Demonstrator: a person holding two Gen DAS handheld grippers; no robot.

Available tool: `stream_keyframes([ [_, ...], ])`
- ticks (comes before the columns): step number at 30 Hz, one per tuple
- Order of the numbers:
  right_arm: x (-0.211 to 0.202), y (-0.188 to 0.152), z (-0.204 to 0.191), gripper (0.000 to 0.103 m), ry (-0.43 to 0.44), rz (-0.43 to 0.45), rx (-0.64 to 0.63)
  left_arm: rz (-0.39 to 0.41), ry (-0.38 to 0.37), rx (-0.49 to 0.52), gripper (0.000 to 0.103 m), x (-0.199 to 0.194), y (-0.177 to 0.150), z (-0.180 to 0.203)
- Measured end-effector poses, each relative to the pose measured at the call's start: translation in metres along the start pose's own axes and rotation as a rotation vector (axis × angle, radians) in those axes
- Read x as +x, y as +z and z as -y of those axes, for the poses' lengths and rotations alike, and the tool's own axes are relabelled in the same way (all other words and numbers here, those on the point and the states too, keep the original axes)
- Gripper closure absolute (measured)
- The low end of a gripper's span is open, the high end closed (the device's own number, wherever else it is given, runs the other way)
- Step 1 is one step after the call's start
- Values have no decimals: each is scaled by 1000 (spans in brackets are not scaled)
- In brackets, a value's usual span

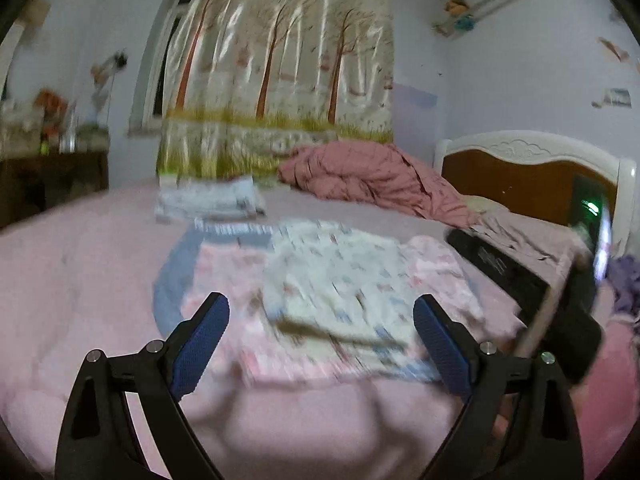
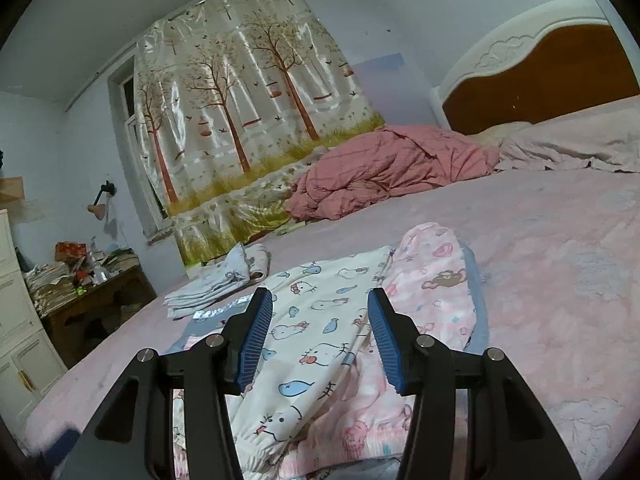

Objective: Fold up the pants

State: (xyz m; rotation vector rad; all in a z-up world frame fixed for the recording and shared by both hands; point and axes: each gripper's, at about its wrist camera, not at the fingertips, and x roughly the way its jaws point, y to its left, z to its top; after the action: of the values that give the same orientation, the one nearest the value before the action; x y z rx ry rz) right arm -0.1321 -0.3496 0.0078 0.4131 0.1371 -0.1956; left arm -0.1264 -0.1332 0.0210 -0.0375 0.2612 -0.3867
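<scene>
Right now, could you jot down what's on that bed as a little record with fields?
Surface: pink bedsheet
Top garment: white cat-print pants, spread flat
Beneath: pink cartoon-print pants
Folded pile: pale clothes, far side of the pants
Bedding: crumpled pink quilt by the headboard
Left gripper: open, holding nothing
Right gripper: open, holding nothing
</scene>
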Motion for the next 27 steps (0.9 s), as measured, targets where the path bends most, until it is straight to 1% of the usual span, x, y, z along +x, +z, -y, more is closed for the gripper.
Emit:
stream_keyframes([
  [1, -1, -2, -1, 51, -8, 4, -11, 20, 0, 19, 9, 4, 5, -4],
  [3, -2, -4, 0, 50, -17, 10, -18, 52, 25, 55, 9, 12, 16, -15],
  [4, -2, -5, 2, 49, -14, 11, -13, 51, 17, 68, 8, 18, 22, -22],
  [6, -2, -5, 5, 49, -4, 16, 8, 30, -27, 95, 8, 29, 35, -33],
  [8, -4, -5, 8, 49, 9, 28, 21, 27, -46, 126, 8, 36, 47, -39],
  [9, -5, -5, 8, 49, 10, 35, 23, 41, -51, 146, 8, 37, 52, -40],
  [11, -5, -6, 8, 48, 5, 41, 15, 71, -63, 202, 1, 44, 62, -38],
  [12, -5, -6, 8, 48, 2, 40, 11, 77, -59, 226, 1, 49, 65, -36],
  [14, -2, -8, 7, 48, -3, 30, 2, 78, -27, 282, 1, 60, 69, -31],
  [16, 0, -9, 6, 48, -5, 24, 0, 51, -19, 337, 1, 72, 70, -26],
  [19, 2, -10, 6, 47, -5, 19, -2, -47, -16, 447, 1, 85, 68, -15],
  [20, 2, -11, 6, 47, -4, 18, -4, -57, -14, 466, 1, 84, 65, -12],
  [24, 2, -12, 3, 44, -3, 22, -20, -50, -5, 478, 1, 65, 50, -7],
  [27, -1, -13, -1, 40, -5, 35, -41, -36, 4, 423, 1, 45, 40, -8],
])
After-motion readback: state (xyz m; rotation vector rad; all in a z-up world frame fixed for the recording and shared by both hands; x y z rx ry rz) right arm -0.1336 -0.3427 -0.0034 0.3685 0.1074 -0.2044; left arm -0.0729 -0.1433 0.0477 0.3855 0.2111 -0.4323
